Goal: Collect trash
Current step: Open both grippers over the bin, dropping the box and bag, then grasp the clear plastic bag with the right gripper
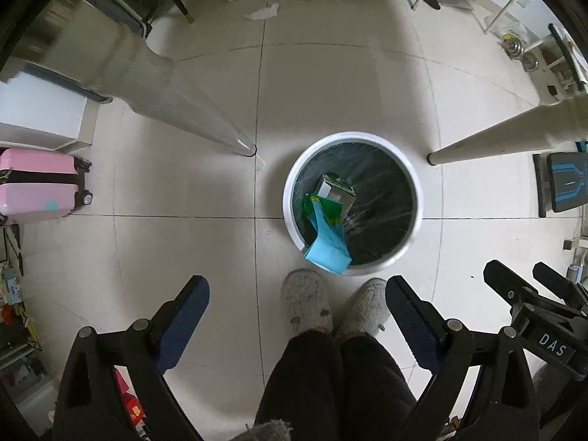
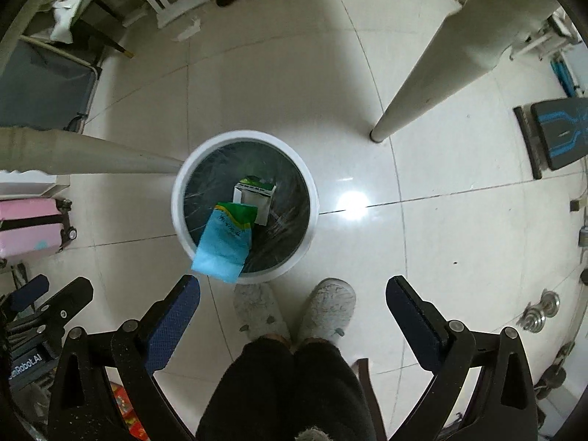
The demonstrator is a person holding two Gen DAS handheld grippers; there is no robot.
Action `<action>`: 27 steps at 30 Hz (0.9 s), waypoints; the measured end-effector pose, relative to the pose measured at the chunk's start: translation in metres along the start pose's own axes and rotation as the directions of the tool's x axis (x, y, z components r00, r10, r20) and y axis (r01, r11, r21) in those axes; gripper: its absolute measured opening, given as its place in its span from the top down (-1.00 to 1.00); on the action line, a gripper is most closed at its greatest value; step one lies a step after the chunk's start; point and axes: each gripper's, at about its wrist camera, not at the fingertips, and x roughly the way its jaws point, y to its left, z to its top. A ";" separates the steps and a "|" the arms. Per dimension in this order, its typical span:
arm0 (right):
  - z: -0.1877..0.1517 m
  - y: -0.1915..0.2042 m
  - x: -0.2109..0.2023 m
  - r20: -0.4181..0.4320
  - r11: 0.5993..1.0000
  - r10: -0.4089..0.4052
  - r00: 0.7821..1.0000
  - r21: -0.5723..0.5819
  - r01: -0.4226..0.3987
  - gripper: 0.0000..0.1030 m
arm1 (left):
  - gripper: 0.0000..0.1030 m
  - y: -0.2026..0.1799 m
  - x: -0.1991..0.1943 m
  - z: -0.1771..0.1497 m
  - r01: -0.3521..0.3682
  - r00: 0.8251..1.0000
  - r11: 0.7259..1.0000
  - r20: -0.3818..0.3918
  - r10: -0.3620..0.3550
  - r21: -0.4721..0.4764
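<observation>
A white round trash bin (image 1: 411,191) with a black liner stands on the tiled floor, also in the right wrist view (image 2: 312,198). Inside lie a blue-green packet (image 1: 327,242) leaning over the near rim and a small green-white carton (image 1: 336,193); both show in the right wrist view, packet (image 2: 224,246), carton (image 2: 255,194). My left gripper (image 1: 297,294) is open and empty, high above the floor near the bin. My right gripper (image 2: 294,294) is open and empty too. The right gripper shows at the right edge of the left wrist view (image 1: 533,294).
Two white table legs (image 1: 191,110) (image 1: 507,136) flank the bin. The person's slippered feet (image 1: 312,305) stand just before it. A crumpled white tissue (image 1: 262,13) lies on the floor far back. A pink suitcase (image 1: 36,187) stands left, a dark bench (image 1: 566,183) right.
</observation>
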 end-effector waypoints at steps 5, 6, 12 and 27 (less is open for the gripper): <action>-0.015 0.007 -0.066 0.025 1.000 0.001 1.000 -0.023 -0.001 -0.98 | -0.90 -0.002 -0.059 -0.009 0.011 0.999 1.000 0.031 -0.011 0.002; -0.019 0.009 -0.079 0.028 1.000 0.003 1.000 -0.027 -0.002 -0.98 | -0.90 0.000 -0.073 -0.012 0.013 0.999 1.000 0.040 -0.013 0.004; -0.036 0.020 -0.167 0.061 0.999 0.028 0.998 -0.028 -0.026 -0.98 | -0.90 0.009 -0.142 -0.025 0.027 0.996 0.999 0.080 -0.029 0.017; -0.045 0.033 -0.345 0.148 0.993 0.107 0.983 0.024 -0.112 -0.98 | -0.91 0.018 -0.277 -0.011 0.025 0.972 0.999 0.234 -0.032 0.033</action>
